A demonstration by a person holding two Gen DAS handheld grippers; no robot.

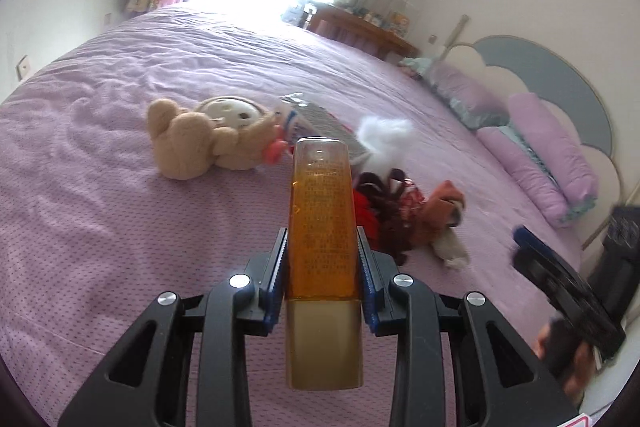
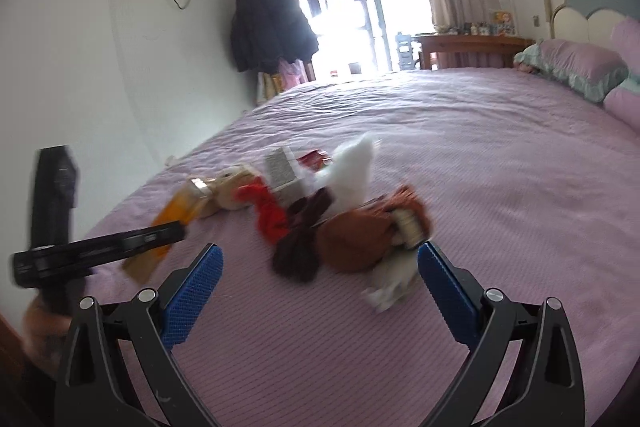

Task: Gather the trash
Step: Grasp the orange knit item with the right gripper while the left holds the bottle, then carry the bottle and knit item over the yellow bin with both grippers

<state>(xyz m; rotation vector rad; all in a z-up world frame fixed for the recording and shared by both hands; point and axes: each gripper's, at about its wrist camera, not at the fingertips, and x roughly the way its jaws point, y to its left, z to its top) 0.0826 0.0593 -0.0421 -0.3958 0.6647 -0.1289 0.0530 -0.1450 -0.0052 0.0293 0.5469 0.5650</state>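
Observation:
My left gripper [image 1: 322, 239] is shut on an orange translucent bottle with a gold cap [image 1: 322, 227], held above the purple bed [image 1: 120, 227]. The bottle also shows in the right wrist view [image 2: 176, 211], at the left. My right gripper [image 2: 318, 259] is open and empty, low over the bed just in front of a brown plush toy [image 2: 360, 235]. Behind the toys lie a silver-grey packet [image 1: 324, 119], a white tissue wad [image 1: 384, 139] and a red wrapper [image 2: 316, 158]. The packet [image 2: 282, 169] and tissue [image 2: 352, 167] show in both views.
A beige teddy bear [image 1: 192, 143] lies at the left, a red and dark brown doll [image 1: 384, 211] beside the brown plush. Purple pillows [image 1: 540, 163] and a headboard [image 1: 560, 75] stand at the right. A wooden desk [image 2: 472, 47] and a coat rack [image 2: 268, 27] are beyond the bed.

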